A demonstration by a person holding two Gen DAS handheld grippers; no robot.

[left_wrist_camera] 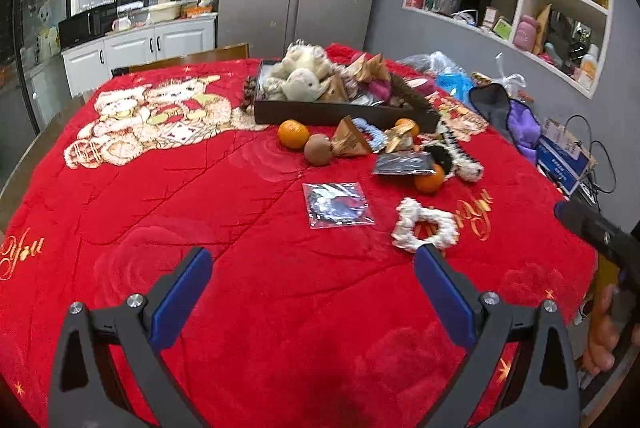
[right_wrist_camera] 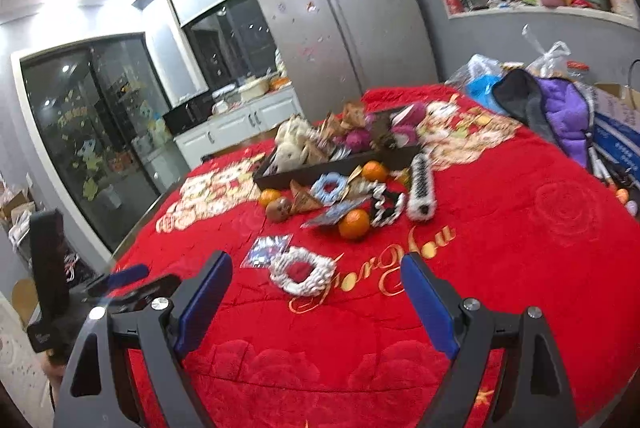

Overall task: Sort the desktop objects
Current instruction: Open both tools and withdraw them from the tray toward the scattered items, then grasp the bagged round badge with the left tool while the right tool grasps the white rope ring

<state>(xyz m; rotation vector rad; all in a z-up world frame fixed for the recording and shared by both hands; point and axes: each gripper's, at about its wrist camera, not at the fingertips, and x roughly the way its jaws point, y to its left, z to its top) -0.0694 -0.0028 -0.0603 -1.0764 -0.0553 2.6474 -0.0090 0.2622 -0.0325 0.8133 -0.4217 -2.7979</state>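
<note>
left gripper (left_wrist_camera: 312, 260) and right gripper (right_wrist_camera: 316, 268), both jaws spread and empty over the red blanket (left_wrist_camera: 240, 308); white scrunchie (right_wrist_camera: 301, 272) lies nearest, loose items heaped beside the dark tray (left_wrist_camera: 320, 111), presumably awaiting sorting.

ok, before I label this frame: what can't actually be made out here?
- Dark box contents: the near wall and the heaped plush toy hide its floor in the left wrist view; motion blur smears it in the right wrist view.
- Clear packet: glare hides what is inside.
- Orange: a dark packet covers its top.
- Right gripper body: cut off by the frame's bottom edge.
</note>
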